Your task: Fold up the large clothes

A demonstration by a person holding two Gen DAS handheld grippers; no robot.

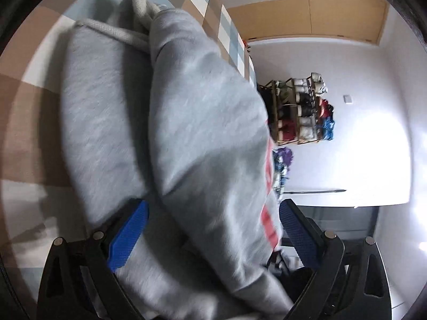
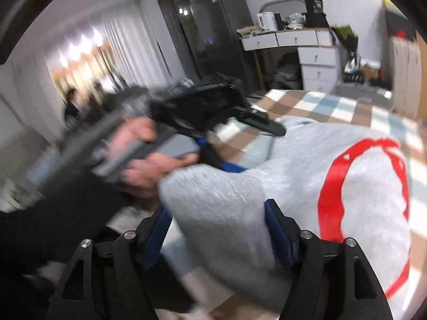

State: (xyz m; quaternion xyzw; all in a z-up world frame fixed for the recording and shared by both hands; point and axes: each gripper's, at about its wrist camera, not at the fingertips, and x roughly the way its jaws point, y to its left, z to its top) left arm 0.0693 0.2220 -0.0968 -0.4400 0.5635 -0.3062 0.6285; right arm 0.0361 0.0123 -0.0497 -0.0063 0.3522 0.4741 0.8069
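A grey sweatshirt [image 1: 192,122] with a red print [image 2: 333,186] lies bunched on a checked bed cover [image 1: 40,112]. My left gripper [image 1: 213,229] has its blue pads [image 1: 128,234] wide apart, with a thick fold of the grey cloth between them. My right gripper [image 2: 218,229] also holds a bundle of the grey sweatshirt [image 2: 226,208] between its blue pads, jaws fairly wide. In the right wrist view the left gripper [image 2: 221,160] and the hand that holds it show at the left, over the sweatshirt's edge. Both views are motion-blurred.
A shoe rack [image 1: 299,112] stands against a white wall. Wooden cabinets [image 1: 320,13] run beside the bed. A white desk with drawers [image 2: 301,50], a kettle [image 2: 265,21] and a dark fridge [image 2: 218,34] stand across the room.
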